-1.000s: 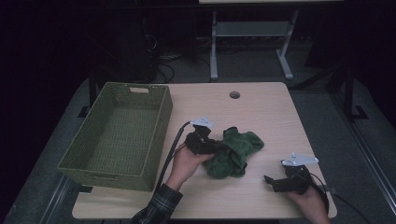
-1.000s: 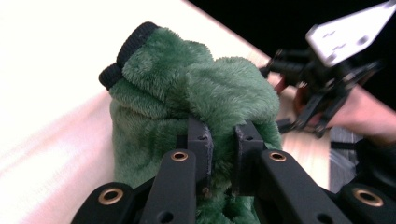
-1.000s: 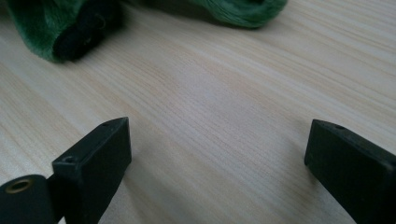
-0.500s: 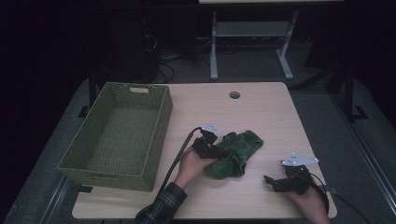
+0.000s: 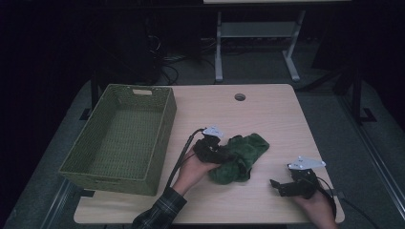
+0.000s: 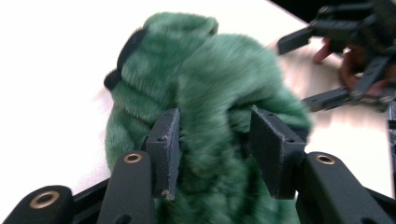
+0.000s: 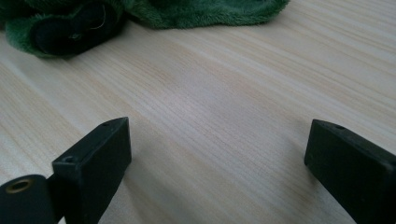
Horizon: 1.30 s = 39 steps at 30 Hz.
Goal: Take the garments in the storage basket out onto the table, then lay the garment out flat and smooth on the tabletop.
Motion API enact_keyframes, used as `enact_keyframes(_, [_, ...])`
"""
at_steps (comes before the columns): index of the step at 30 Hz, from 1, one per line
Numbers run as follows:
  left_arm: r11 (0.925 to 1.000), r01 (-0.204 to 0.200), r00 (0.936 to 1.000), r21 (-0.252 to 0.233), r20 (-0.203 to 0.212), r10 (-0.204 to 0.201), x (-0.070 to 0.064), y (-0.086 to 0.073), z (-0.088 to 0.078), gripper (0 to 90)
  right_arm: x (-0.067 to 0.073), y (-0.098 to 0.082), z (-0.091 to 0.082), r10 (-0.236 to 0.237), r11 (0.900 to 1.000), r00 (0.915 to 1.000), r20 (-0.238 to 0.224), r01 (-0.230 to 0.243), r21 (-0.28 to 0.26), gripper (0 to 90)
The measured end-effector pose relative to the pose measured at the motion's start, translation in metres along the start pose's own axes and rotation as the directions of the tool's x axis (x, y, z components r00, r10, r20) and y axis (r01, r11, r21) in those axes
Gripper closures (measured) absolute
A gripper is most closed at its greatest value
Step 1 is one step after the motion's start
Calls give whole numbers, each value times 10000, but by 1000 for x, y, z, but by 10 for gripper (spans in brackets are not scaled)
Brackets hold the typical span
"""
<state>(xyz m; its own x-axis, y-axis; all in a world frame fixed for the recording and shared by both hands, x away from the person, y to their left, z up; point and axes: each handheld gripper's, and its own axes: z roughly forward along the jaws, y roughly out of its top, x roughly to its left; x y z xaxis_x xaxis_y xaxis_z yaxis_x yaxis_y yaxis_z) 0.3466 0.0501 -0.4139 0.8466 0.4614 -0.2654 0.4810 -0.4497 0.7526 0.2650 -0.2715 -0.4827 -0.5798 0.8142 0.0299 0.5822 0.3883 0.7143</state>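
A crumpled green plush cloth (image 5: 241,155) lies on the wooden table (image 5: 267,109), right of the middle. My left gripper (image 5: 223,155) reaches into its left side. In the left gripper view a fold of the cloth (image 6: 210,84) bulges up between the jaws; they have just been opening and stand apart at the fold's sides, my left gripper (image 6: 215,126) no longer pinching it. My right gripper (image 5: 276,185) rests low on the table to the right of the cloth, open, with bare wood between its jaws (image 7: 219,135). The cloth's edge (image 7: 187,11) lies ahead of it.
A green woven basket (image 5: 160,138), with nothing in it, stands on the table's left half. A round cable hole (image 5: 239,97) sits near the far edge. The right gripper (image 6: 355,60) and its hand appear beyond the cloth in the left gripper view.
My left gripper has shifted a little to the right, into the cloth. The right gripper and the basket have stayed where they were.
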Motion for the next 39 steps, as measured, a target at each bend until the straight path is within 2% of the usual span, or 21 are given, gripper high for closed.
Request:
enact_keyframes(4, [9996,-254,9996,-95,147,256,-13,1,-12,555,0,0,0,-5,10000,10000,1,5,0,68])
enact_keyframes(10, [9992,-382,9982,-91,459,386,-26,-8,-20,573,0,0,0,11,10000,10000,31,-11,-10,68])
enact_keyframes(17, [9987,-510,9970,46,579,506,-41,-22,-14,573,5,2,0,31,9999,10000,33,-31,138,76])
enact_keyframes(24, [9952,-895,9942,393,630,870,-55,-26,-5,539,18,8,0,-228,9996,9984,-522,236,143,137])
enact_keyframes(27, [9936,-1029,9934,476,550,1002,-56,-27,-2,536,23,11,2,-289,9995,9965,-787,298,107,139])
enact_keyframes(32, [9918,-1000,9949,792,199,987,-51,-31,4,516,30,15,4,-325,9994,9919,-1225,333,50,158])
enact_keyframes(34, [9915,-968,9953,867,177,956,-49,-33,7,512,33,17,5,-392,9992,9888,-1440,389,-50,171])
enact_keyframes(39, [9880,-1045,9944,1134,-25,1055,-44,-39,17,505,43,22,9,-685,9976,9795,-1892,686,-58,264])
